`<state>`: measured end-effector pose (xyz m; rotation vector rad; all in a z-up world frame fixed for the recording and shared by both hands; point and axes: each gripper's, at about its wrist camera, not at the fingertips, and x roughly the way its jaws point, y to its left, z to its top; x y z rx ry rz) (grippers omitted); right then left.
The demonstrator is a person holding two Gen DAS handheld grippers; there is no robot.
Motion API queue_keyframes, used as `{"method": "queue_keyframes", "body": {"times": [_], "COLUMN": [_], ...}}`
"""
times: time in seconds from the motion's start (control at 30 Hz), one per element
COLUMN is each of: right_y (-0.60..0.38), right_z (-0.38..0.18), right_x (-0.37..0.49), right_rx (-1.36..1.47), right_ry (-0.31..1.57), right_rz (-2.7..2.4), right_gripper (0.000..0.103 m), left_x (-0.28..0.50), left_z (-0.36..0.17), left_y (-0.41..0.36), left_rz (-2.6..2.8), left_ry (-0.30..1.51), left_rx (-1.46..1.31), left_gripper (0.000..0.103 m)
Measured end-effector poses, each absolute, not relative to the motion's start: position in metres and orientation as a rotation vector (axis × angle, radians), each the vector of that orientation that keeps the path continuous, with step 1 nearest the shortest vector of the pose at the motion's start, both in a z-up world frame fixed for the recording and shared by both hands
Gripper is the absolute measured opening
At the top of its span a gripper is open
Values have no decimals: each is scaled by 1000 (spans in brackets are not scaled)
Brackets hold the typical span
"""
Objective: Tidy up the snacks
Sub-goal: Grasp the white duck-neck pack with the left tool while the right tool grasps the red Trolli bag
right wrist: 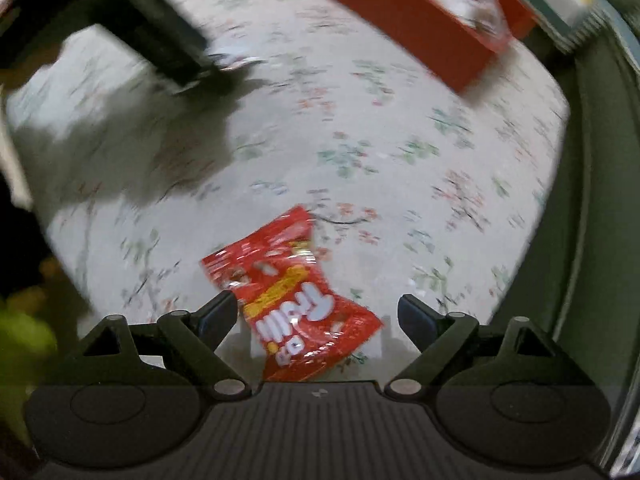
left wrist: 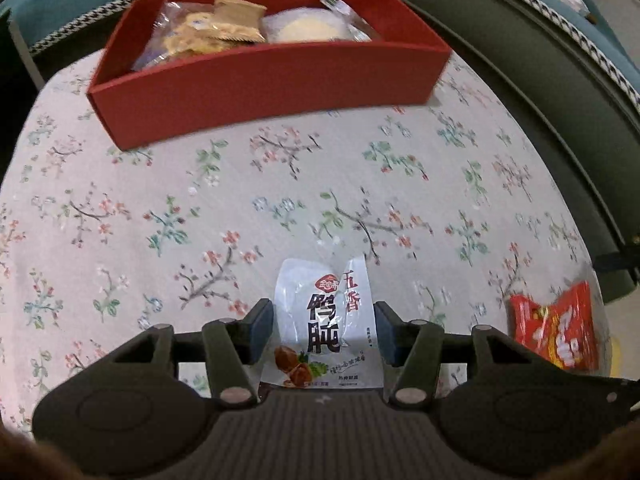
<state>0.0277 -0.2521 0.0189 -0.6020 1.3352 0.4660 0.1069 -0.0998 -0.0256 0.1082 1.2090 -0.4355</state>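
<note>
A white snack packet with black Chinese lettering (left wrist: 326, 320) lies on the floral tablecloth between the open fingers of my left gripper (left wrist: 324, 330); the pads stand a little off its edges. A red snack packet (right wrist: 296, 300) lies between the open fingers of my right gripper (right wrist: 318, 316); the left pad is close to its edge. The same red packet shows at the right in the left wrist view (left wrist: 554, 330). A red box (left wrist: 260, 80) at the far side of the table holds several wrapped snacks. The right wrist view is blurred.
The floral tablecloth (left wrist: 160, 200) covers the table. A dark green chair (left wrist: 540, 60) stands along the right edge and behind the box. The left gripper's body (right wrist: 160, 28) and its shadow show at the upper left of the right wrist view. The red box (right wrist: 420, 20) sits upper right there.
</note>
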Motion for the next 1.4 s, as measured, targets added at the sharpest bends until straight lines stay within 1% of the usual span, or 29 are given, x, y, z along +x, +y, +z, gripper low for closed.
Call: {"method": "queue_keyframes", "body": {"times": [0.2,0.23,0.3,0.43,0.5,0.53,0.57,0.6,0.63,0.67,0.7,0.83,1.03,1.4], "right_y": [-234,-232,-234,-248,-256,-255,-255,-253,-256,-255,-254,-247,-249,-236], "right_z": [-11,-16,-19,-20,-19,-18,-17,-15,-14,-11,-10,-3,18,44], "right_x": [35,38,40,38,37,35,33,29,28,26,26,27,37,72], "right_rx": [-711,-711,-651,-480,-401,-389,-384,-377,-368,-345,-317,-309,-255,-181], "right_ry": [1335,1334,1325,1350,1367,1366,1358,1343,1326,1315,1314,1278,1162,1019], "right_rz": [568,559,541,426,371,348,335,327,328,321,308,244,174,132], "right_gripper": [90,92,93,93,93,90,84,78,65,60,59,57,57,56], "left_x": [102,102,100,98,96,94,92,89,89,91,94,100,95,111], "left_z": [-29,-30,-32,-34,-33,-35,-36,-37,-36,-35,-32,-26,-10,23], "left_y": [-102,-104,-105,-107,-110,-113,-116,-119,-119,-118,-116,-102,-95,-86], "left_rz": [-446,-446,-443,-440,-436,-436,-435,-431,-425,-417,-407,-395,-400,-328], "left_ry": [1212,1212,1214,1198,1186,1177,1167,1155,1154,1164,1171,1195,1134,997], "left_rx": [133,141,160,179,189,204,221,238,239,225,211,122,100,93], "left_gripper": [59,59,61,62,65,67,67,68,67,64,60,57,56,56]}}
